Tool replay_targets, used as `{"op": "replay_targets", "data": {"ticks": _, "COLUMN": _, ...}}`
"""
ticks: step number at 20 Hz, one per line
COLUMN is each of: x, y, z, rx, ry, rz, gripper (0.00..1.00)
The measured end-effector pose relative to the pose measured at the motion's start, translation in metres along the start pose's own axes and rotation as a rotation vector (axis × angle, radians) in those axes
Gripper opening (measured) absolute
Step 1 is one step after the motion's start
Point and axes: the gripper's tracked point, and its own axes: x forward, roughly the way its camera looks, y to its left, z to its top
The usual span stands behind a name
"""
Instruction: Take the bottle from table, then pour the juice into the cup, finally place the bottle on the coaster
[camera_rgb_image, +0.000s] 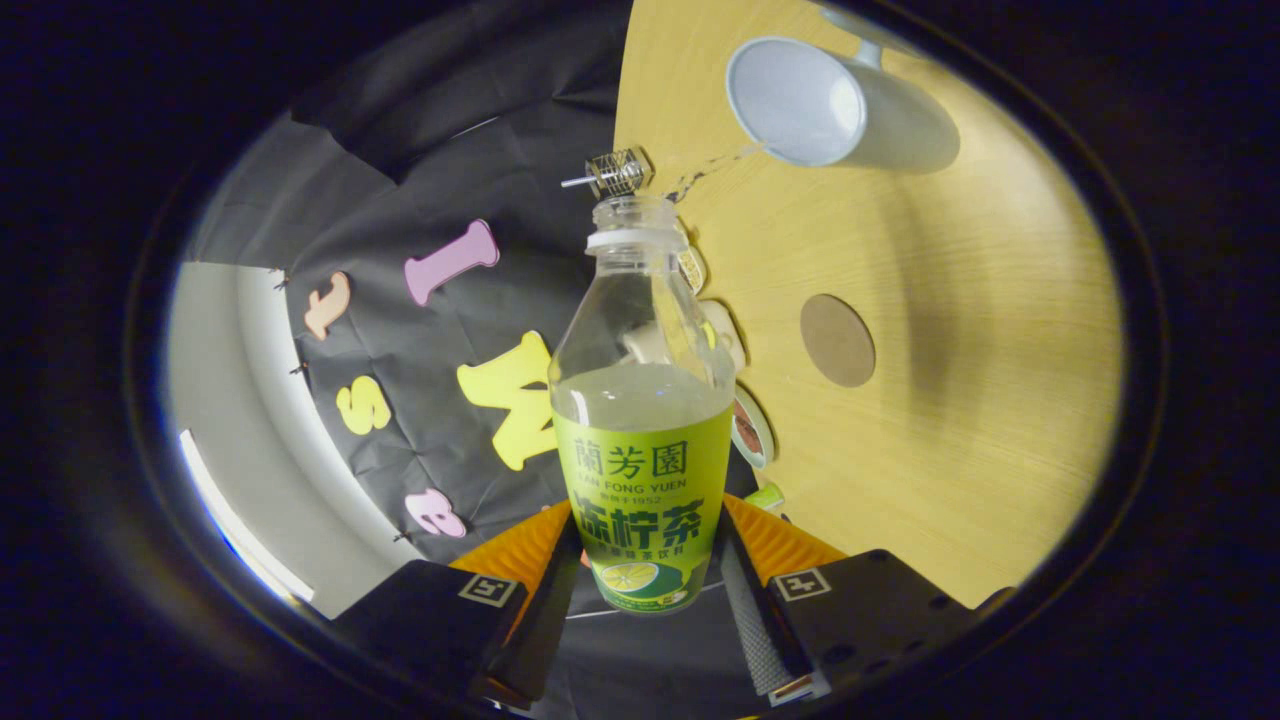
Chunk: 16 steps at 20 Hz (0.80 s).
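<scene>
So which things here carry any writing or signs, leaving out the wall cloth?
Bottle, clamped between the tongs: a printed label with large characters and a row of Latin letters; its smallest print is too small to read.
Tongs: a square marker on each side, a pattern and no words.
Cup: no text.
Coaster: no text.

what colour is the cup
White cup, seen in the gripper view beyond the bottle.

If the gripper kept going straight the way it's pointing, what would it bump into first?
Nothing new at first: the gripper already has its jaws shut on the bottle. Past the bottle's open mouth sits the white cup, probably next, though depth is unclear.
</scene>
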Motion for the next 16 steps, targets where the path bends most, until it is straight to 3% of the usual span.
{"op": "replay_targets", "data": {"ticks": 16, "x": -0.007, "y": 0.031, "z": 0.004, "rx": 0.073, "ry": -0.018, "rz": 0.128, "gripper": 0.77}}
